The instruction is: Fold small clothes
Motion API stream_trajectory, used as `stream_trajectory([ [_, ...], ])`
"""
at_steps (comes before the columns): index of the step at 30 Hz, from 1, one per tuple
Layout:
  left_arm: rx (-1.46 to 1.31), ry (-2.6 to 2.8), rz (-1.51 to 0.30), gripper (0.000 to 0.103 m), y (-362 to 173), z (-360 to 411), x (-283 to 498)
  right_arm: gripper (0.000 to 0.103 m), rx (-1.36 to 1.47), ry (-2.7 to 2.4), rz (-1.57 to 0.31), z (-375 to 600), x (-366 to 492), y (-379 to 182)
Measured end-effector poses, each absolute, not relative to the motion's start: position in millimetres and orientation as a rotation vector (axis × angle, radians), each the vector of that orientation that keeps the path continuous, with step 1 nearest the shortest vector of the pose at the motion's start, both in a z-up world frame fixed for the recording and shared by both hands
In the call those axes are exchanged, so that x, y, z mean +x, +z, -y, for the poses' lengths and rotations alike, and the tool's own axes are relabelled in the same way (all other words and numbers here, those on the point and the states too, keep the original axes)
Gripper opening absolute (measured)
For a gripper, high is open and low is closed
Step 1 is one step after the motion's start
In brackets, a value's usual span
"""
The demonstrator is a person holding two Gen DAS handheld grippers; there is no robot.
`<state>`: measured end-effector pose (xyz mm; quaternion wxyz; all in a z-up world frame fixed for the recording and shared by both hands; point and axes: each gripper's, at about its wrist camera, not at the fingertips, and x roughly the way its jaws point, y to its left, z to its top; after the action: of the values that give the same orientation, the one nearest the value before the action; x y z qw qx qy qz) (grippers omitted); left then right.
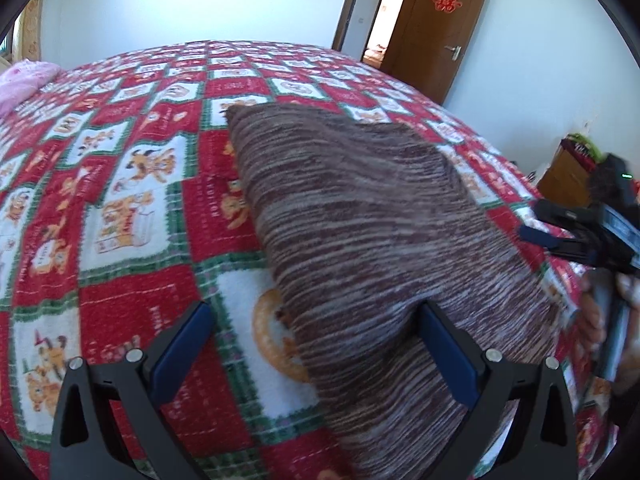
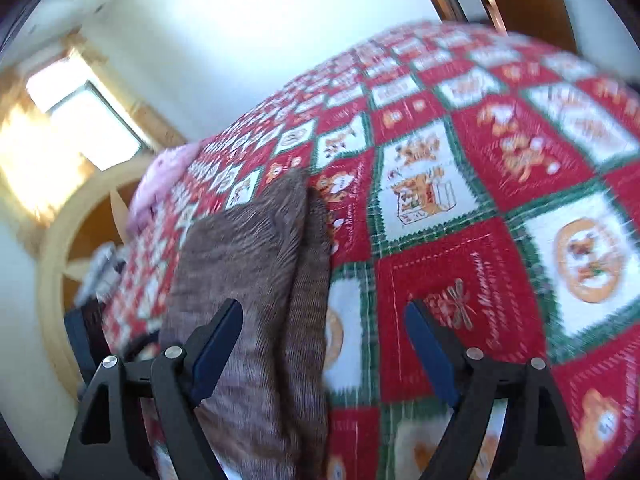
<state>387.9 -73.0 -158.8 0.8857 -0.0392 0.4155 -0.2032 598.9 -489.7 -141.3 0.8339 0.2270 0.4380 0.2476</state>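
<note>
A brown striped knit garment (image 1: 372, 232) lies folded lengthwise on the red patterned bedspread (image 1: 120, 184). My left gripper (image 1: 316, 312) is open just above its near left edge, the right finger over the cloth. In the right wrist view the garment (image 2: 248, 264) shows as a long folded strip with a second layer along its right side. My right gripper (image 2: 324, 316) is open above its near end and holds nothing. The right gripper also shows at the right edge of the left wrist view (image 1: 540, 236), beside the garment.
A pink pillow (image 1: 24, 80) lies at the bed's far left corner. A wooden door (image 1: 436, 24) stands open behind the bed. A wooden cabinet (image 1: 568, 176) with clutter stands right of the bed. A window (image 2: 80, 112) and a round wooden headboard (image 2: 72, 248) show in the right wrist view.
</note>
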Motion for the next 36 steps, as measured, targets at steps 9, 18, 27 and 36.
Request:
stream_trajectory([
  [9, -0.065, -0.419, -0.848, 0.103, -161.7, 76.5, 384.9, 0.082, 0.551, 0.61, -0.958, 455.7, 652.5, -153.4],
  [18, -0.101, -0.446, -0.838, 0.103, -161.5, 72.0, 386.0, 0.079, 0.598, 0.686, -1.003, 429.4, 689.7, -164.9],
  [27, -0.078, -0.439, -0.851, 0.103, -163.6, 76.2, 389.3, 0.051, 0.627, 0.8, -1.031, 410.9, 700.7, -182.1],
  [36, 0.025, -0.386, -0.849, 0.103, -162.0, 90.0, 383.0, 0.029, 0.587, 0.751, -1.017, 412.1, 692.9, -186.0],
])
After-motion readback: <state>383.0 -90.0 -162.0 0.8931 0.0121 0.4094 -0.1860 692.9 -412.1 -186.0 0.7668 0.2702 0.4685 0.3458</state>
